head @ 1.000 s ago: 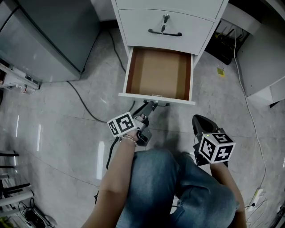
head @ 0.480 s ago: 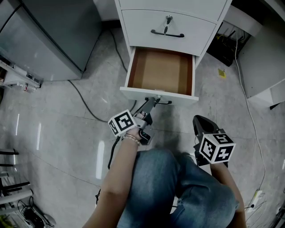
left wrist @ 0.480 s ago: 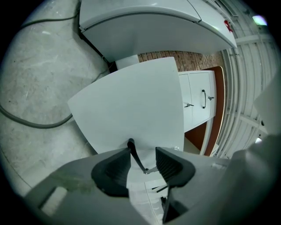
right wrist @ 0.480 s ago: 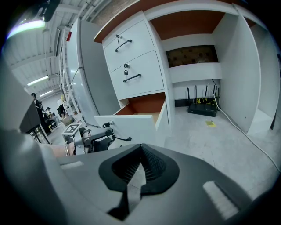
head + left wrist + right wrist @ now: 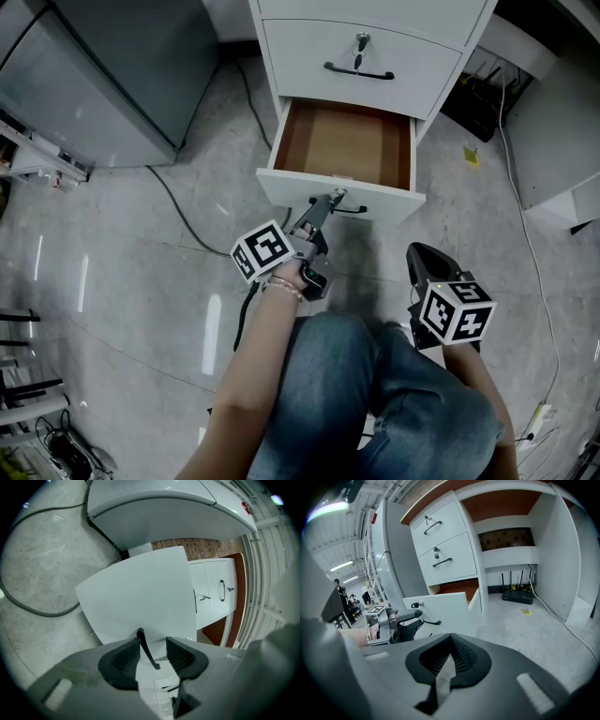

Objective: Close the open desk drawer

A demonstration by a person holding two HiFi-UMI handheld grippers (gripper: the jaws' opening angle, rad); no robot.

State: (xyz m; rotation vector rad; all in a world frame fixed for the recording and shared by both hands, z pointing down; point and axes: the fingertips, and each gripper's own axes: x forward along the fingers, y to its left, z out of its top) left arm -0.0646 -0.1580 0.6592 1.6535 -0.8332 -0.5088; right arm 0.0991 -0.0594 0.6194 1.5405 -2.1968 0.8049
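Observation:
The bottom drawer (image 5: 281,189) of a white desk cabinet stands partly open, its brown inside showing. My left gripper (image 5: 324,208) is at the drawer's front panel, by the thin black handle (image 5: 351,209). In the left gripper view the handle (image 5: 147,649) lies between the jaws of that gripper (image 5: 153,651), close to the left one, with a gap on the other side; the jaws stand open against the white front (image 5: 136,597). My right gripper (image 5: 421,253) hangs back over the floor, right of the drawer, its jaws (image 5: 450,649) shut on nothing.
Above the open drawer is a shut drawer (image 5: 361,73) with a key and a black handle. A grey cabinet (image 5: 103,66) stands to the left, a black cable (image 5: 178,220) crosses the floor, and a black router (image 5: 478,98) sits right. My knees (image 5: 375,394) are below.
The drawer has slid inward, so less of its brown inside shows. My left gripper has moved forward with the front panel. The right gripper has stayed still.

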